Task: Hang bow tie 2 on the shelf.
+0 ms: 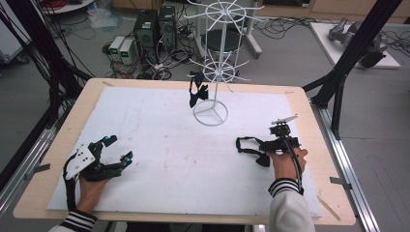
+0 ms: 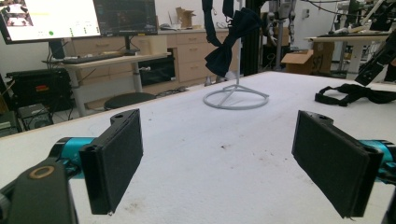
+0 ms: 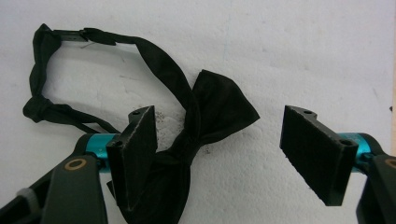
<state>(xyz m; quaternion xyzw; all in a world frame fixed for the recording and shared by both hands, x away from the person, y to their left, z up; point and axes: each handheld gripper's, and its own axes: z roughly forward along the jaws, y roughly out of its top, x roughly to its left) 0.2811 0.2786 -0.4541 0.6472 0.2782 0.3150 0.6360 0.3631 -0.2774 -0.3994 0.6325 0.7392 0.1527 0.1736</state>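
A big wooden table (image 1: 58,145) holds a white mat (image 1: 159,159). Far ahead of both claws stands a white wire rack (image 1: 215,72). It holds one dark bow tie (image 1: 196,92), which hangs from a low arm. The mat edge runs just behind the left claw (image 1: 116,149), close to the hand (image 1: 89,188). There is lots of bare mat between the two claws, and more in front of them up to the rack.

The left claw sits on the mat with its jaws wide apart and nothing in them.

The right claw (image 3: 219,149) has its jaws apart too. A black bow tie (image 3: 205,116) lies flat on the mat right under it. The bow is between the jaws, nearer the left jaw, and its strap loops away to the left.
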